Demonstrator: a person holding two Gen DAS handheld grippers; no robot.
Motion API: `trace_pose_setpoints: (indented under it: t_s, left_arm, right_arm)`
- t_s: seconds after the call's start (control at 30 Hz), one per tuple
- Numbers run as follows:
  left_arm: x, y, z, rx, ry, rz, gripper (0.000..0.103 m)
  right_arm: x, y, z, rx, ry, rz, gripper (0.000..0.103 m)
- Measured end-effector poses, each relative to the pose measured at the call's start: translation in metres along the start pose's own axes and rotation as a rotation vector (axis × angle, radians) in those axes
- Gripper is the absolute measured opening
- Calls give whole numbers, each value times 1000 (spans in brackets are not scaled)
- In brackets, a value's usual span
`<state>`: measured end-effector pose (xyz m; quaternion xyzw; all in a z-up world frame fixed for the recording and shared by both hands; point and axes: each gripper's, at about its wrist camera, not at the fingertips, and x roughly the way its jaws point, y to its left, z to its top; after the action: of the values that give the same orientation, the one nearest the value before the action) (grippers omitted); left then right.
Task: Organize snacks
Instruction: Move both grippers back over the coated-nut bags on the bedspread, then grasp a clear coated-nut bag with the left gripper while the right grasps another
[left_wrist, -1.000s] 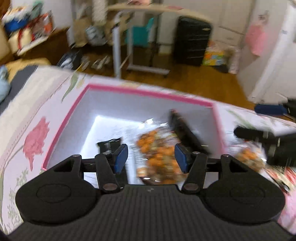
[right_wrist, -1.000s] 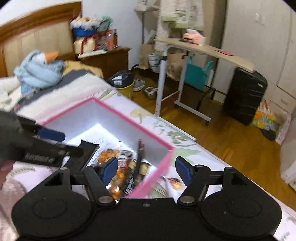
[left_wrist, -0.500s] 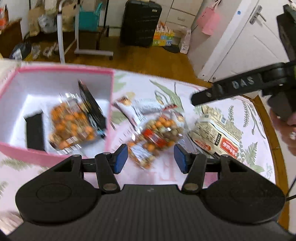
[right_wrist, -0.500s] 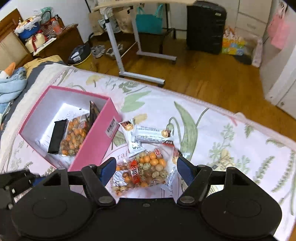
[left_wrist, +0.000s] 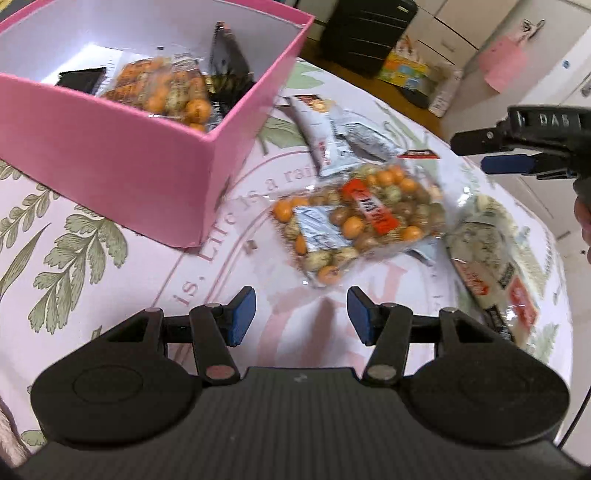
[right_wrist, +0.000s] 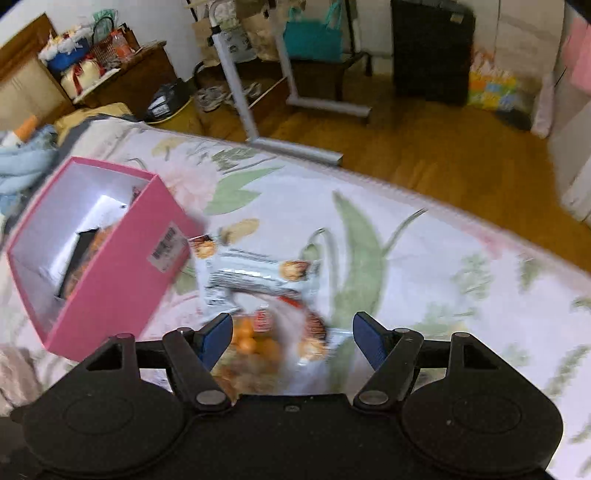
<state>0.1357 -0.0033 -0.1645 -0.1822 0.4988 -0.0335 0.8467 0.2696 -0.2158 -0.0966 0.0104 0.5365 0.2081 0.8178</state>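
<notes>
Jaws of both grippers spread wide and gripping nothing: left gripper (left_wrist: 298, 314) poised low over the tablecloth just short of the clear nut bag (left_wrist: 354, 225), right gripper (right_wrist: 291, 338) hanging above the same bag, its blurred orange contents showing between the blue pads.

Nut bag lying flat on the floral tablecloth (left_wrist: 110, 258), red label up, just beside the corner of the pink box (left_wrist: 122, 155) and not yet in it. Overlapping silver snack bars (left_wrist: 343, 142) immediately behind the bag, apart from the box wall; a larger printed pouch (left_wrist: 491, 258) off to the bag's right, near the table's edge. Four loose items, apparently left outside awaiting sorting.

Inside the box, already stowed: a matching bag of nuts (left_wrist: 166, 92), a flat black packet (left_wrist: 79, 79) on the floor and a dark packet (left_wrist: 231, 66) leaning upright against the wall, likely stood on edge to save room.

Probably the approach to the next pick, with the nut bag the likeliest target, being nearest both sets of fingers. Slippery, loose-filled film; a pinch at the sealed edge judged safer than one across the bulge.

Beyond the table: wooden floor (right_wrist: 424, 147), black suitcase (right_wrist: 432, 51), rolling side table (right_wrist: 255, 92).
</notes>
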Motion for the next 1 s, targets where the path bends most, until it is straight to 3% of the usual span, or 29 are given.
trace_pose_setpoints:
  t_s: [0.2,0.27,0.33,0.4,0.47,0.57,0.67,0.87,1.0]
  left_arm:
    - [0,15,5,-28,-29,0,55]
    - [4,23,9,-47,-31,5,55]
    - [7,29,13,-55,-38,-20,55]
    - [8,31,14,-53,-42,-34,55]
    - [9,30,15,-42,-40,-43,55]
    - [11,28,14,-33,-32,-68,54]
    - [12,25,14,-27,-11,-100,52]
    - [15,27,17,-38,13,-130,49]
    - [16,24,17,-18,19,-144,49]
  right_arm:
    - [36,21,-7,-68,82,11,78]
    - [42,26,-11,-83,78,-65,65]
    - [42,27,-13,-80,73,-98,62]
    - [35,30,-17,-122,43,-127,44]
    - [28,33,-22,-199,37,-202,15]
    - [14,29,-30,-181,18,-178,5]
    - [-1,32,-44,-152,2,-144,3]
    - [-25,27,-82,-115,3,-159,2]
    - [-39,16,-104,-61,-24,-221,2]
